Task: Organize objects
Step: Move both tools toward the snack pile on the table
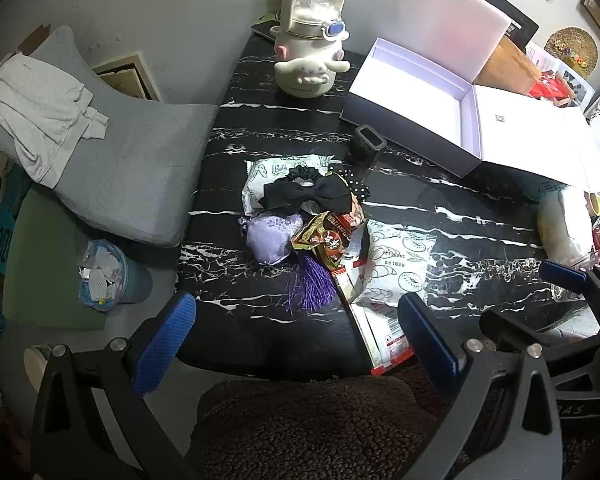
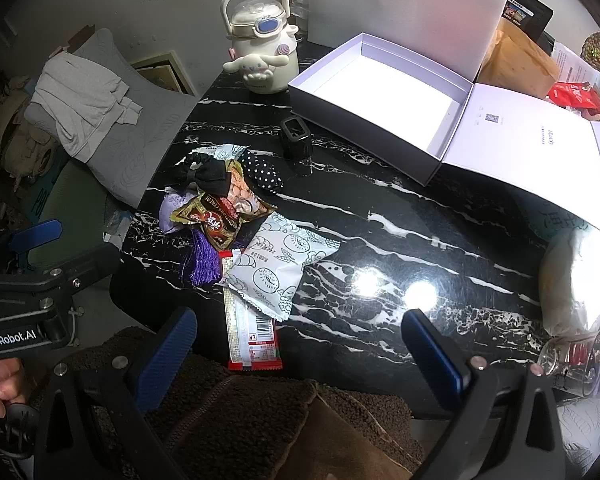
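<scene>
A heap lies mid-table on black marble: a black bow, a purple sachet with a tassel, a brown snack packet, white bread packets, a red-edged wrapper. An open white box stands behind, nothing in it. My left gripper hangs open above the table's near edge. My right gripper is open too, nothing between its fingers, over the front edge right of the heap.
A cream cartoon kettle and a small black holder stand at the back. A grey cushion and bin are left of the table. A wrapped loaf and clutter crowd the right. A brown fleece lies below.
</scene>
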The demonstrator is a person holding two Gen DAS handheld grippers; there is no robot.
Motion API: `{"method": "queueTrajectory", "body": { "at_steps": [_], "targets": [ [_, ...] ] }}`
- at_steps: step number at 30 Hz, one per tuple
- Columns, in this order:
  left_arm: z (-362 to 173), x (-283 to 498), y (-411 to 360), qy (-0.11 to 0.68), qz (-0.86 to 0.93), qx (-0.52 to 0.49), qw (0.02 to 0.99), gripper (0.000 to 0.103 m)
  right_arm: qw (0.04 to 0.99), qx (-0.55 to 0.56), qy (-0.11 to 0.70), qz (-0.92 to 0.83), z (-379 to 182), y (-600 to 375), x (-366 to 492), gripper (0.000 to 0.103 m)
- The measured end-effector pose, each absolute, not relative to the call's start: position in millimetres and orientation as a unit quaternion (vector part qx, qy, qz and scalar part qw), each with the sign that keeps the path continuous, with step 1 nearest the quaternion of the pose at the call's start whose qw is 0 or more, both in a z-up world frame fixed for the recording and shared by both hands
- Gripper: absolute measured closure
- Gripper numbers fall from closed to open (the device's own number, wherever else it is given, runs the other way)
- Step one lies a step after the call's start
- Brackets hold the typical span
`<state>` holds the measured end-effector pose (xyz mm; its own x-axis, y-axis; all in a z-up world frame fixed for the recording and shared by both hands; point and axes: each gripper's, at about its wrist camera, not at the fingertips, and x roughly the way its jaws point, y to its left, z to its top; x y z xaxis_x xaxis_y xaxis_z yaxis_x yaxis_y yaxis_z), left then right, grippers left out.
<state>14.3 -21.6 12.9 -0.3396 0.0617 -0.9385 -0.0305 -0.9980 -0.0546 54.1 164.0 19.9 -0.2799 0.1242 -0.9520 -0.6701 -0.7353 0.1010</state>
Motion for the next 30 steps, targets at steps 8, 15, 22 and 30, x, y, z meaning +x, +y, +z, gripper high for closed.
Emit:
{"method": "queueTrajectory", "body": {
  "at_steps": [8,15,22,30],
  "targets": [
    [12.3,14.5,-22.5,-0.011,0.818,-0.574,0.032,0.002,0.264,-0.540,0.254,0.758,18.0,163.2,54.9,0.000],
    [10.0,14.5,-22.1,-0.005,0.816,-0.577,0.035,0.002,0.264,-0.539,0.253,0.758,17.6,162.2,55.0,0.000],
    [9.1,13.0,-21.1,-0.002,0.815,-0.579,0.035,0.002,0.264,-0.540,0.254,0.757,14.8,161.9,56.0,0.001],
    [10.4,12.4,-20.6,-0.005,0.810,-0.585,0.025,0.002,0.255,-0.546,0.254,0.756,15.6,167.5,53.9,0.001]
  ]
}}
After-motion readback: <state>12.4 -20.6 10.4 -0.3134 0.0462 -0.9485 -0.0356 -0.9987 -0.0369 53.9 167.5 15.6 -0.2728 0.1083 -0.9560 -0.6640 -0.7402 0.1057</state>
